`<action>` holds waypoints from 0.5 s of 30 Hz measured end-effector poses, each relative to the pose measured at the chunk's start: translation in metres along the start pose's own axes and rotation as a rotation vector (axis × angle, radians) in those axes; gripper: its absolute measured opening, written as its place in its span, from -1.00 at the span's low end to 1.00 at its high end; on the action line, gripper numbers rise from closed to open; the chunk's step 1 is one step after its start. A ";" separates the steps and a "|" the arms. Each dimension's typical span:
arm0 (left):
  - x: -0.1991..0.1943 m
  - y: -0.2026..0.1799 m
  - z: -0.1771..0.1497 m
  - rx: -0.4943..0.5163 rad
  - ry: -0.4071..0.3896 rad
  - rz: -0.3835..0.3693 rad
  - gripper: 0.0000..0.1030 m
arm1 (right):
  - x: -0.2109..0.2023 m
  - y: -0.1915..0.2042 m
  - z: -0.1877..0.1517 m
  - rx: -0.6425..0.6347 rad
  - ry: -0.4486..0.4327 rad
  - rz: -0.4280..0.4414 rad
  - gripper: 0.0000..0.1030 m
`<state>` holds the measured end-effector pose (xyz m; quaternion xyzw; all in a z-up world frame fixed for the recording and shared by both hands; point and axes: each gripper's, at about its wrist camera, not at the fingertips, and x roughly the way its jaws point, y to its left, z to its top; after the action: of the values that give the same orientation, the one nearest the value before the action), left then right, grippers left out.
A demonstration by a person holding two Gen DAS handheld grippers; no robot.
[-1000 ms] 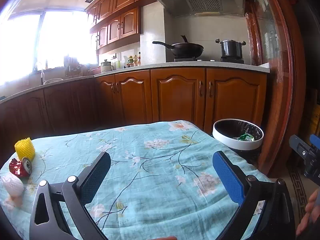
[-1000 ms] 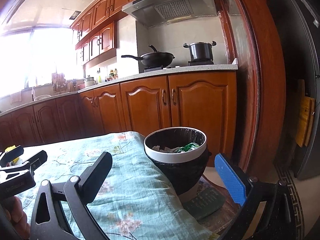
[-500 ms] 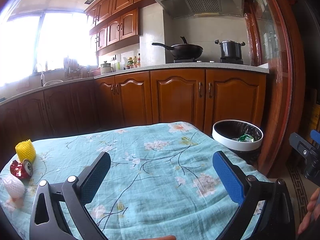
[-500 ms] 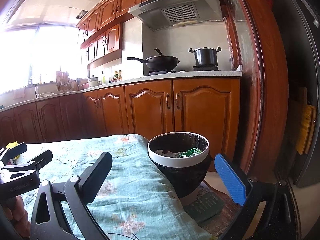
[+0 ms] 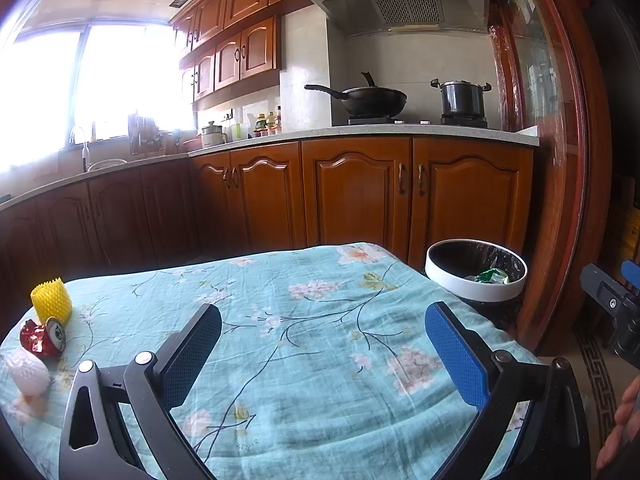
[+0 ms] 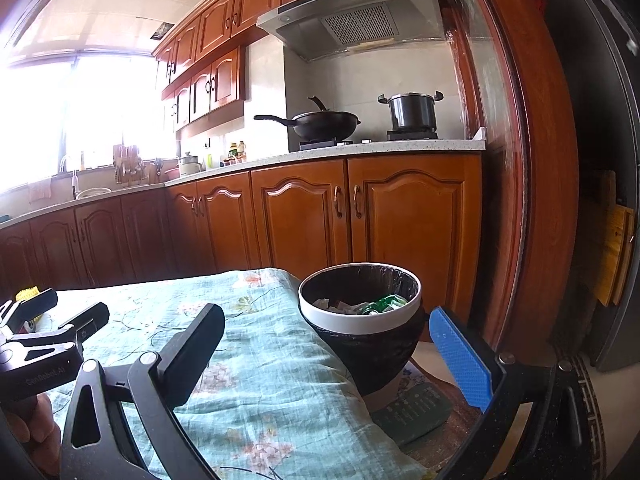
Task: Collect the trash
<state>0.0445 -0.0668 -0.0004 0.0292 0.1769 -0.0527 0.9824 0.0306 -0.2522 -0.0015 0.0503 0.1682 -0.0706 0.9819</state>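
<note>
**Both claws empty, trash waits at the far left edge**

Left wrist view: the left gripper (image 5: 322, 350) hangs wide over the middle of the table (image 5: 320, 360), nothing between its fingers. The trash sits at the table's left edge: a yellow net (image 5: 51, 300), a crushed can (image 5: 43, 336) just in front of it, a white net (image 5: 26, 372) nearest the corner. The bin (image 5: 476, 270) stands off the right edge, well apart. Risk here: a nudge could send the can over that edge, and the soft nets may squash and slip free.

Right wrist view: the right gripper (image 6: 332, 344) is wide and empty too, aimed at the bin (image 6: 360, 300), already part filled. The loose cloth could drag under a low claw.
</note>
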 end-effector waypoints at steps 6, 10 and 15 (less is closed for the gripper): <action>0.001 0.002 -0.001 0.000 -0.002 0.000 0.99 | -0.001 0.000 0.000 -0.002 -0.002 0.003 1.00; 0.001 0.003 -0.001 -0.001 -0.002 -0.002 0.99 | -0.001 0.000 -0.001 0.001 -0.003 0.003 1.00; 0.001 0.003 -0.001 0.002 -0.001 -0.006 0.99 | -0.001 -0.001 -0.001 0.000 -0.001 0.003 1.00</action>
<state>0.0457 -0.0640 -0.0021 0.0297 0.1765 -0.0560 0.9823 0.0295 -0.2527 -0.0019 0.0507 0.1674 -0.0692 0.9821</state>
